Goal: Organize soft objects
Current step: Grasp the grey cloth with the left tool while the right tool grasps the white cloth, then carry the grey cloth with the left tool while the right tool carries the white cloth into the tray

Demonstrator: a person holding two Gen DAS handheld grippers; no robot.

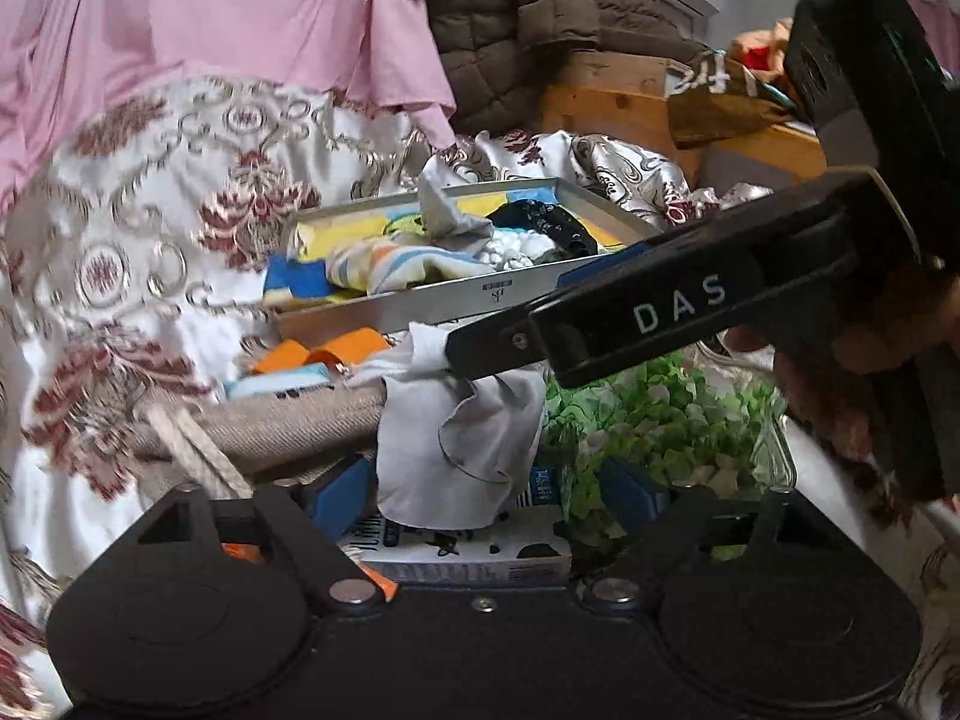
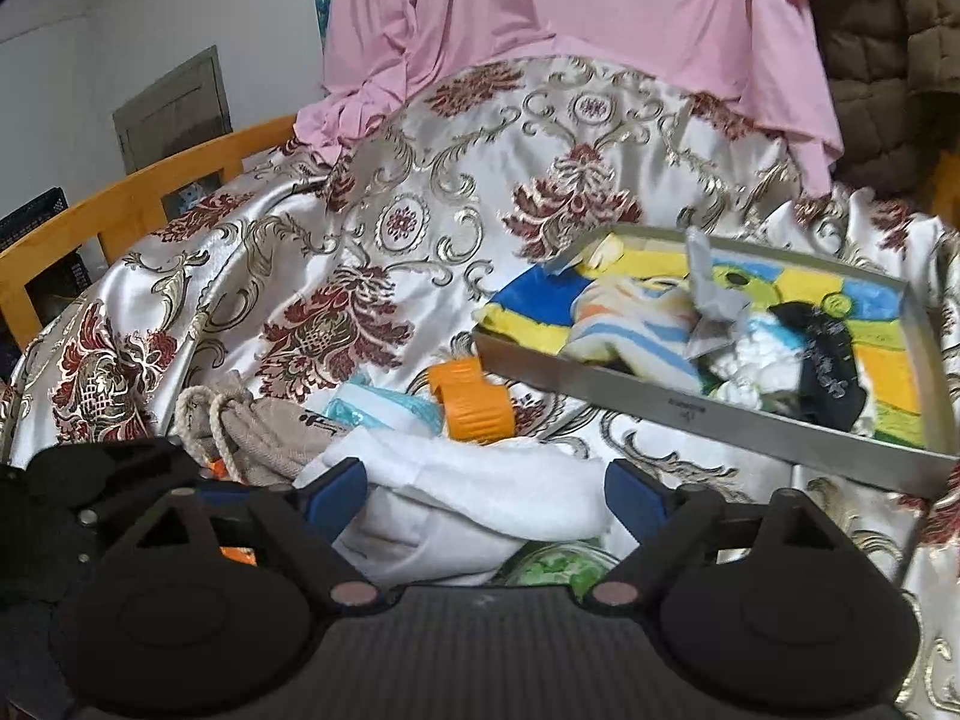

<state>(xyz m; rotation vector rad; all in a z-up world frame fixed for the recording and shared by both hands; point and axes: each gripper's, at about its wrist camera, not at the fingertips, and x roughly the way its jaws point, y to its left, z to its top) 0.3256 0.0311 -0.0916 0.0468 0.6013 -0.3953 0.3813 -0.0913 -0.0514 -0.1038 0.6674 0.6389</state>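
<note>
A pale grey cloth (image 1: 456, 450) lies crumpled on a heap of things on the bed. My left gripper (image 1: 483, 492) is open around it, blue pads on either side and not squeezing. In the right wrist view the same cloth looks white (image 2: 480, 492) and sits between the spread pads of my right gripper (image 2: 486, 492); I see no pinch. The right gripper (image 1: 507, 315) reaches in from the right, one fingertip at the cloth's top edge. Behind stands a metal tray (image 1: 420, 309) (image 2: 690, 414) holding a yellow-blue towel, a striped cloth, a grey rag, a white fluffy piece and a black sock.
Around the cloth lie a beige drawstring bag (image 1: 288, 426), an orange piece (image 2: 474, 402), a light-blue packet (image 2: 384, 411), a clear pack of green bits (image 1: 660, 420) and a printed box (image 1: 456, 552). A floral satin cover, a pink cloth, a brown quilted jacket and a wooden rail (image 2: 150, 180) surround them.
</note>
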